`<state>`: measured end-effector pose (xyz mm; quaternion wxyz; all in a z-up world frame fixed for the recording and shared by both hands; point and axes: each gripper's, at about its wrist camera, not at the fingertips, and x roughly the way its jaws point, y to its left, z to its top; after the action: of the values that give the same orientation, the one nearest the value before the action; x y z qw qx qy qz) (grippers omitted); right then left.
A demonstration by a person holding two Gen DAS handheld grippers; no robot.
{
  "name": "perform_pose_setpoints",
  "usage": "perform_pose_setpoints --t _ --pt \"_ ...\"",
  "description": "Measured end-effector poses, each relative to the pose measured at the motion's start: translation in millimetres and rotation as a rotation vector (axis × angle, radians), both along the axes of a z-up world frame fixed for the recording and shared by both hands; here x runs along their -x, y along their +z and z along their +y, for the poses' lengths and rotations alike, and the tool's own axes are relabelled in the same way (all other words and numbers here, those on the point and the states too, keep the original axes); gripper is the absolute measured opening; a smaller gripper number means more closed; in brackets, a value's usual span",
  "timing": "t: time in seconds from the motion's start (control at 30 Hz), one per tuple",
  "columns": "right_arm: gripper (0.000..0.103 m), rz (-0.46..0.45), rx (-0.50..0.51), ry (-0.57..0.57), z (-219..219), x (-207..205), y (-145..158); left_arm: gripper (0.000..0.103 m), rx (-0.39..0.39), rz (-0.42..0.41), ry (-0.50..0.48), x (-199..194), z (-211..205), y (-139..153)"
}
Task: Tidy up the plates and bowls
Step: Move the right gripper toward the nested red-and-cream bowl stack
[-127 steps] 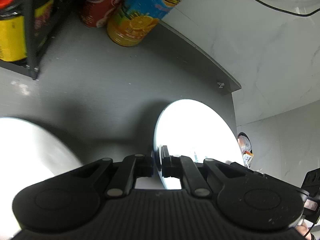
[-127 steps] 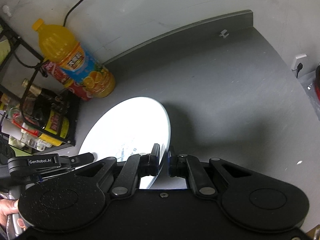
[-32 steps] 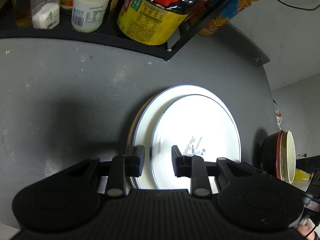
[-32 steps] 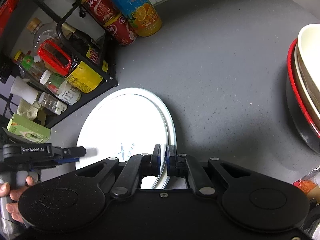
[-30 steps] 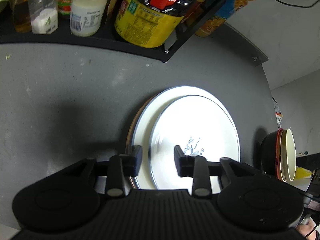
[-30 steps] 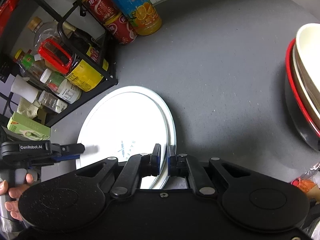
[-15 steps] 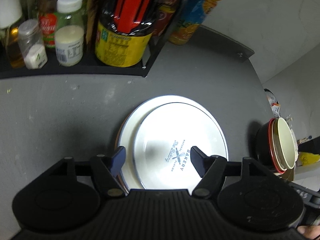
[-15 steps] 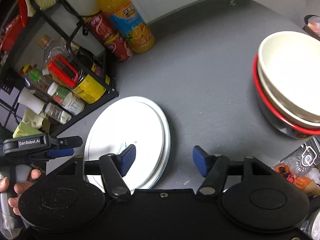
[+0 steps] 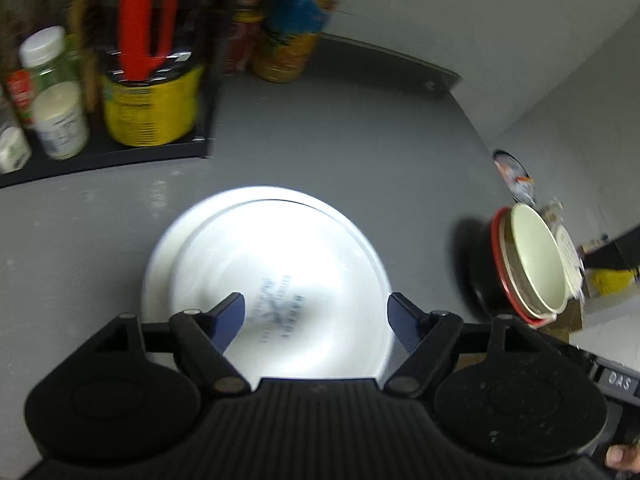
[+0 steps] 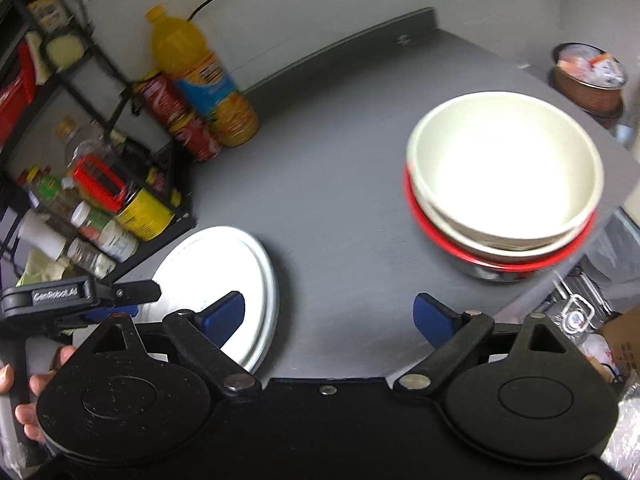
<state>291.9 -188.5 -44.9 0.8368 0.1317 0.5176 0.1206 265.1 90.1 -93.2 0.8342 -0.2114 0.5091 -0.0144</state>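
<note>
A stack of white plates [image 9: 276,264] lies flat on the grey counter; the top one carries a printed logo. It also shows in the right wrist view [image 10: 224,272]. My left gripper [image 9: 316,314] is open and empty, raised above the near part of the stack. My right gripper [image 10: 328,318] is open and empty above the counter, to the right of the plates. A stack of bowls [image 10: 504,176], cream inside a red-rimmed dark one, stands at the right, and also shows in the left wrist view [image 9: 524,264].
A black rack [image 10: 100,184] with jars and bottles stands at the left. An orange juice bottle [image 10: 200,76] and red cans [image 10: 176,116] stand by the back wall. A small foil-lidded tub [image 10: 588,76] sits at the far right, beyond the counter edge.
Both grippers let go of the top plate on the stack, opened wide and pulled up and back. The right view has swung toward the bowls.
</note>
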Motion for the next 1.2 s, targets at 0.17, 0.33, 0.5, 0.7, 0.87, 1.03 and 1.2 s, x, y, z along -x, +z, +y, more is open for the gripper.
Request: perform_pose_setpoints --t 0.17,0.33,0.5,0.7,0.87,1.03,1.2 --pt "0.098 -0.025 0.013 -0.073 -21 11 5 0.077 -0.027 -0.017 -0.074 -7 -28 2" --pt "0.098 -0.030 0.019 -0.131 -44 17 3 0.077 -0.031 -0.024 -0.129 -14 -58 4" --pt "0.099 -0.032 0.029 -0.202 -66 24 8 0.077 -0.024 -0.036 -0.173 -27 -87 8" --pt "0.099 -0.060 0.044 -0.241 -89 23 15 0.077 -0.026 -0.074 -0.195 -40 -122 16" --pt "0.099 -0.062 0.035 -0.250 -114 14 10 0.077 -0.012 -0.058 -0.189 -57 -147 16" --pt "0.099 -0.054 0.012 -0.258 -137 -2 5 0.077 -0.010 -0.033 -0.180 -78 -168 9" --pt "0.098 -0.036 -0.007 -0.242 -153 -20 -5 0.077 -0.003 0.009 -0.146 -97 -188 -6"
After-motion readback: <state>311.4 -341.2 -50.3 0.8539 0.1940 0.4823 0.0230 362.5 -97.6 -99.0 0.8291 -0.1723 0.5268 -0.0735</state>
